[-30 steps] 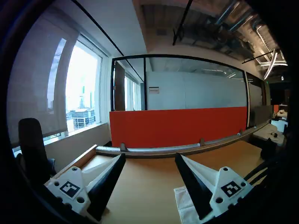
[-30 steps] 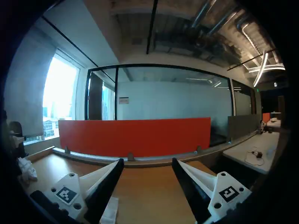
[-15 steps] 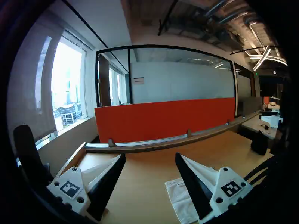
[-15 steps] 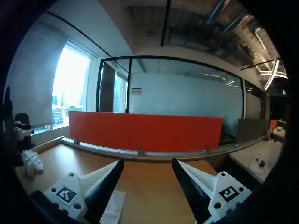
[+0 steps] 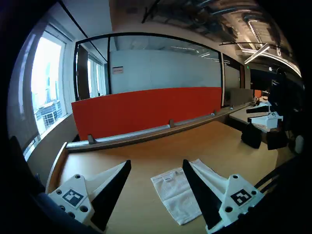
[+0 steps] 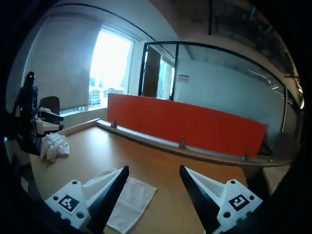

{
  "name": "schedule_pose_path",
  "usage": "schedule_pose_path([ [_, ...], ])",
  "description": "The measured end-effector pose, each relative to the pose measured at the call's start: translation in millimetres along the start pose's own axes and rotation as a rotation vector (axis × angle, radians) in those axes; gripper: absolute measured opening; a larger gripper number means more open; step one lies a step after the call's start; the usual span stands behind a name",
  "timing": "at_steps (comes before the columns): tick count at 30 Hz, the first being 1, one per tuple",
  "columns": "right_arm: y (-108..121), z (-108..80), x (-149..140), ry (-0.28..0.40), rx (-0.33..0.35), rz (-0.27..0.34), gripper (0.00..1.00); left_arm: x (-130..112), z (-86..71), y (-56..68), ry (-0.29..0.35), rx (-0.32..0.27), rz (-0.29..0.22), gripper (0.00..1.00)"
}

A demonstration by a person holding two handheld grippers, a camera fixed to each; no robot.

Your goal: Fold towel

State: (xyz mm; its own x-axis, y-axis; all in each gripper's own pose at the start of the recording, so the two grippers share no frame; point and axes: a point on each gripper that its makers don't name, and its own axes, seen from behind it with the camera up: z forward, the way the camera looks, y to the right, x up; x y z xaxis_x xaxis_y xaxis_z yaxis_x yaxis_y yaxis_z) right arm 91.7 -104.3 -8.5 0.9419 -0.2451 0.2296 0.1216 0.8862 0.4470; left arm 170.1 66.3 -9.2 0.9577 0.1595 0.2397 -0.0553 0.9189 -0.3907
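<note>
A white towel (image 5: 176,192) lies flat on the wooden desk (image 5: 163,156), partly behind the right finger of my left gripper (image 5: 156,171). That gripper hovers above the desk, open, with nothing between its fingers. In the right gripper view the same towel (image 6: 130,199) lies flat below and left of centre, partly hidden by the left finger. My right gripper (image 6: 153,175) is open and empty above it. The other gripper (image 6: 29,117) appears at the far left edge of the right gripper view.
An orange divider panel (image 5: 148,109) runs along the desk's far edge. A crumpled white cloth (image 6: 54,146) sits on the desk at left in the right gripper view. A dark bag (image 5: 251,135) rests at the desk's right end. Windows are at left.
Both views have tilted downward and turned, bringing the flat towel and more of the desk into sight. Both grippers stay open.
</note>
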Motion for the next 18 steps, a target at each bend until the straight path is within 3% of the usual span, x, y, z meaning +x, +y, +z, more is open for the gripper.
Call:
schedule_pose_path([
  [8,-19,8.9,-15,-0.055,0.074,-0.033,1.0,-22,4.8,7.8,-0.054,-0.038,0.045,0.98],
  [18,-48,18.8,-58,-0.141,0.153,-0.076,1.0,-66,11.8,24.9,-0.131,-0.083,0.06,0.98],
])
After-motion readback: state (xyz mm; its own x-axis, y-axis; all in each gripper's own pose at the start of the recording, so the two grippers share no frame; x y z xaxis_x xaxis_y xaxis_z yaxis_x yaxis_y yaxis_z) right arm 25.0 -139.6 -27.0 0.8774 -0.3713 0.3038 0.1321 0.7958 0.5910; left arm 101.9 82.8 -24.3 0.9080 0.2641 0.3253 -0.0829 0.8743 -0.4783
